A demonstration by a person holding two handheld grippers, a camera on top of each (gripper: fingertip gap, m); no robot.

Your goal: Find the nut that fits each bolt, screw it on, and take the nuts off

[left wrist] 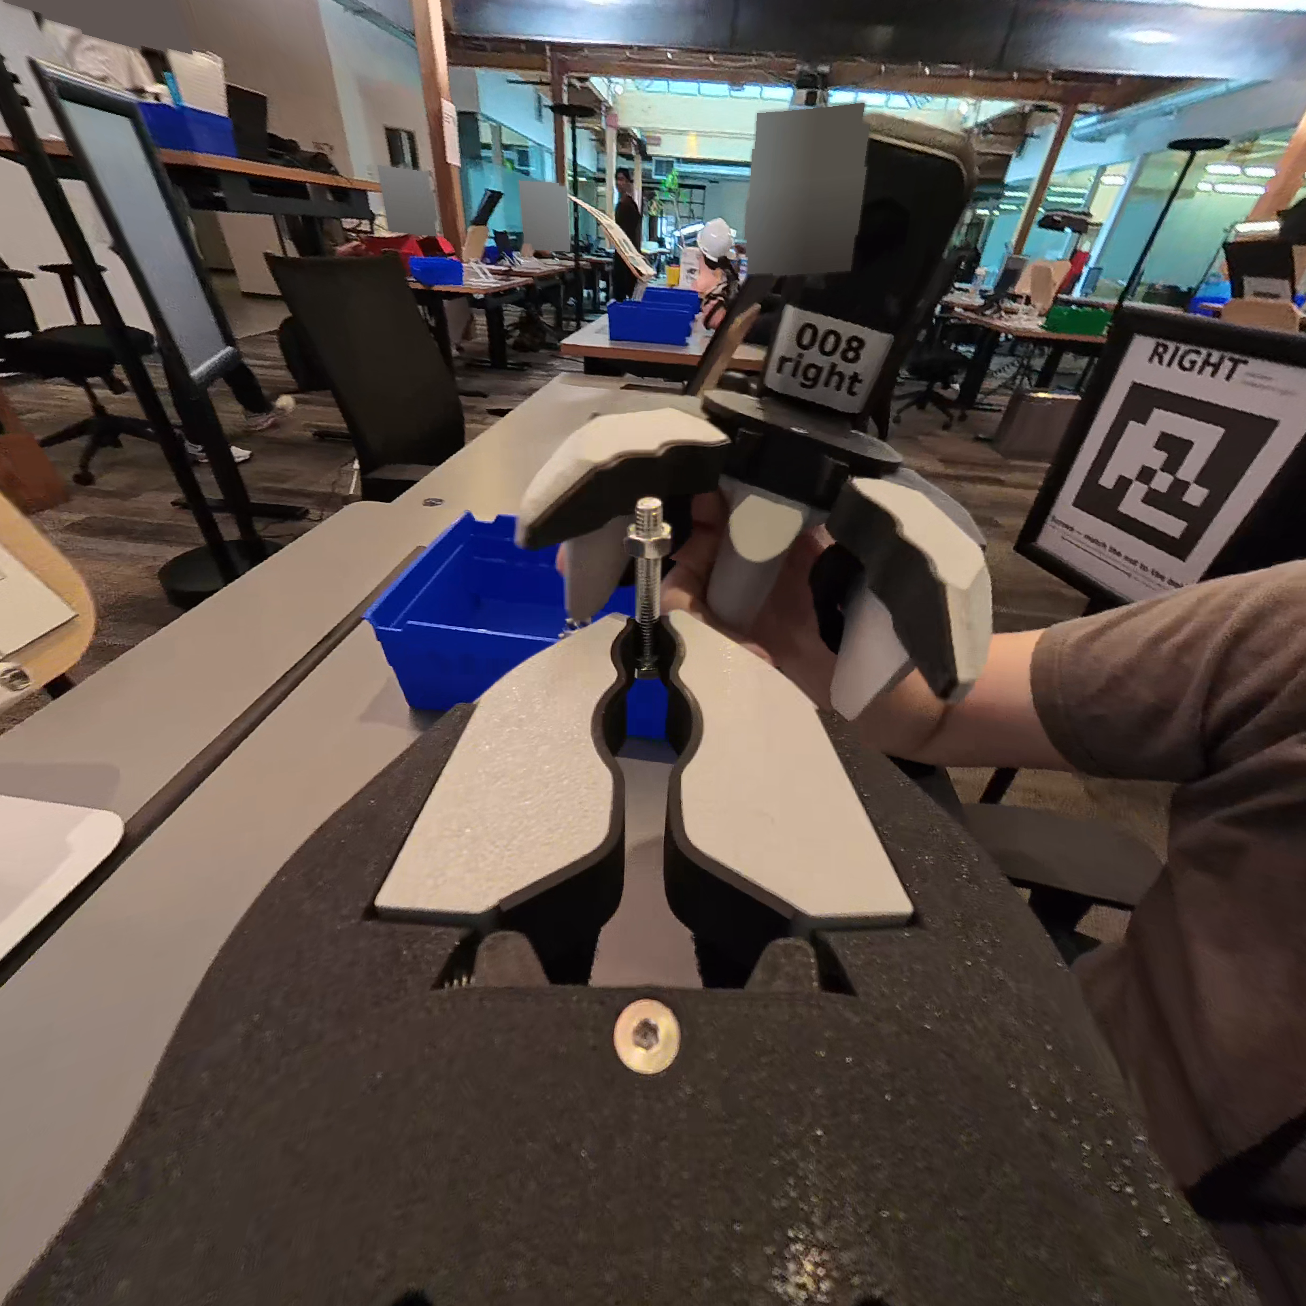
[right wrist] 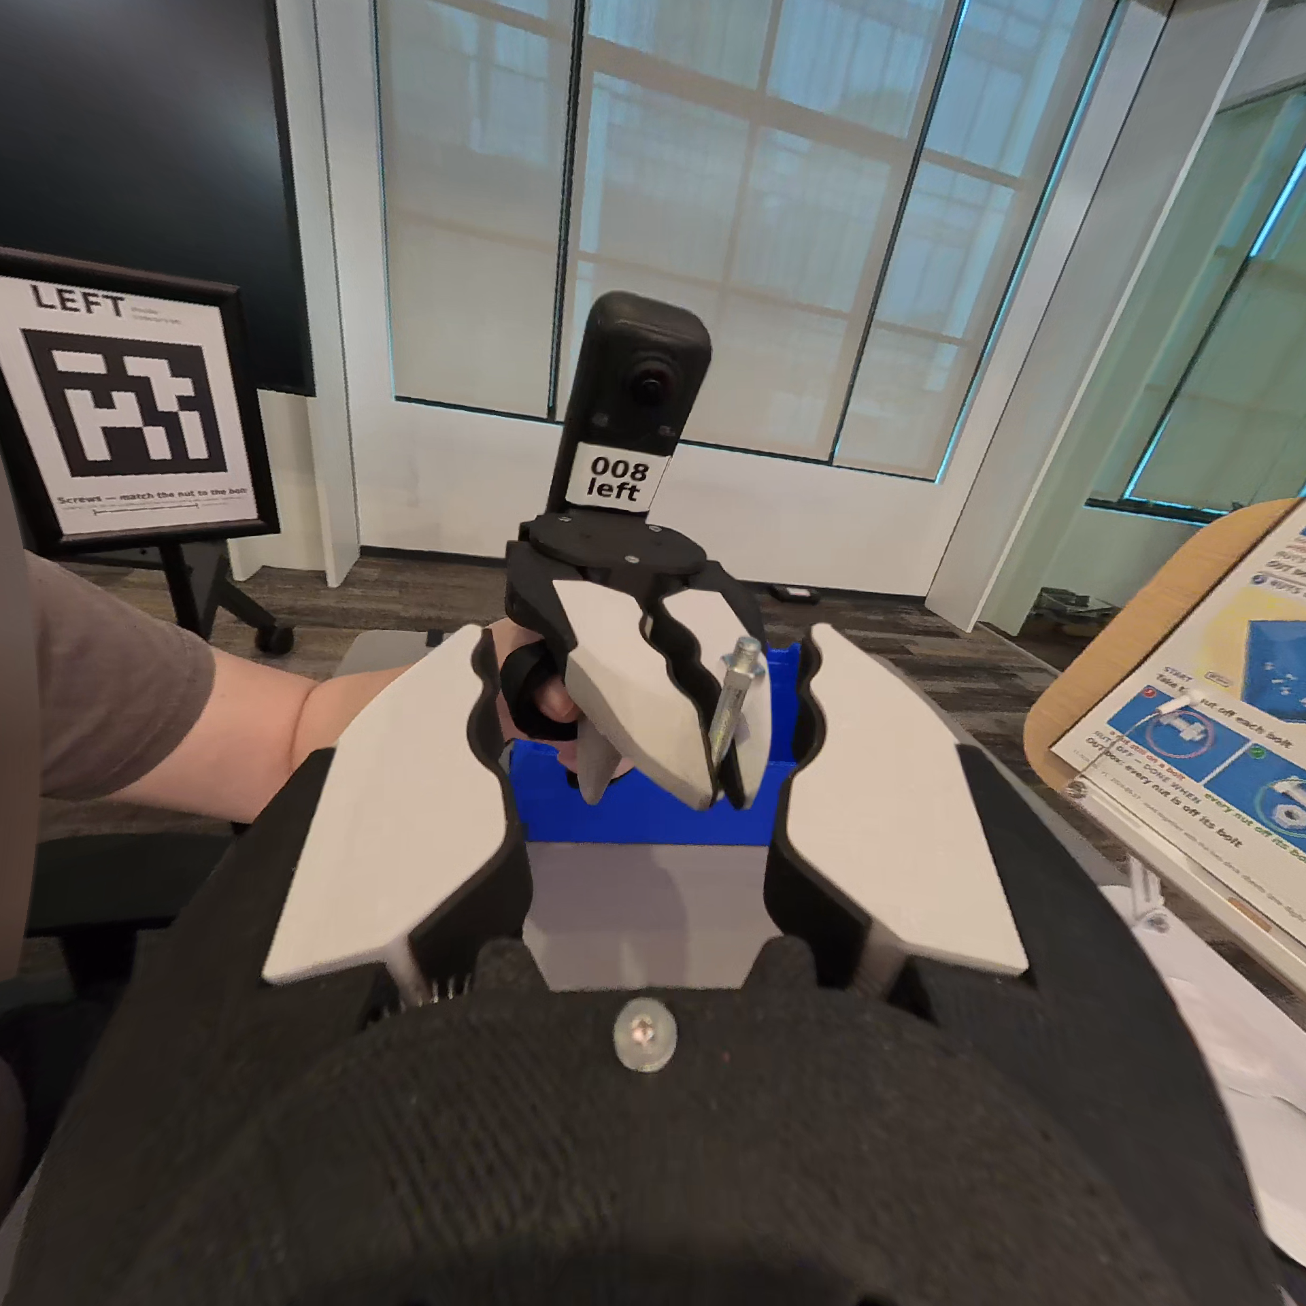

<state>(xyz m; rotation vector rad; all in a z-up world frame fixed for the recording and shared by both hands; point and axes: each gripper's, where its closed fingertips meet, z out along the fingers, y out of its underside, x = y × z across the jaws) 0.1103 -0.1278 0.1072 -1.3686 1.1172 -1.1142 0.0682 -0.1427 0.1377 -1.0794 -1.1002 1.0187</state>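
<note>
My left gripper (left wrist: 646, 629) is shut on the lower shank of a silver bolt (left wrist: 646, 593), which stands upright above the fingertips. A silver hex nut (left wrist: 646, 544) sits on the thread near the bolt's top end. My right gripper (right wrist: 646, 636) is open wide and empty. The bolt (right wrist: 731, 699) and nut (right wrist: 742, 668) lie between its fingers, nearer the right one, and I see no contact. In the left wrist view the right gripper (left wrist: 742, 601) faces me, held in a hand, just behind the bolt. The left gripper (right wrist: 721, 798) shows in the right wrist view.
A blue bin (left wrist: 459, 636) (right wrist: 636, 813) sits on the grey table (left wrist: 212, 671) below both grippers. Framed marker signs stand at the right (left wrist: 1166, 459) and left (right wrist: 127, 410). An instruction sheet on a wooden board (right wrist: 1201, 742) lies at the right. A black chair (left wrist: 374, 374) stands beyond the table. The tips of one gripper are about 4 cm away from the tips of the other.
</note>
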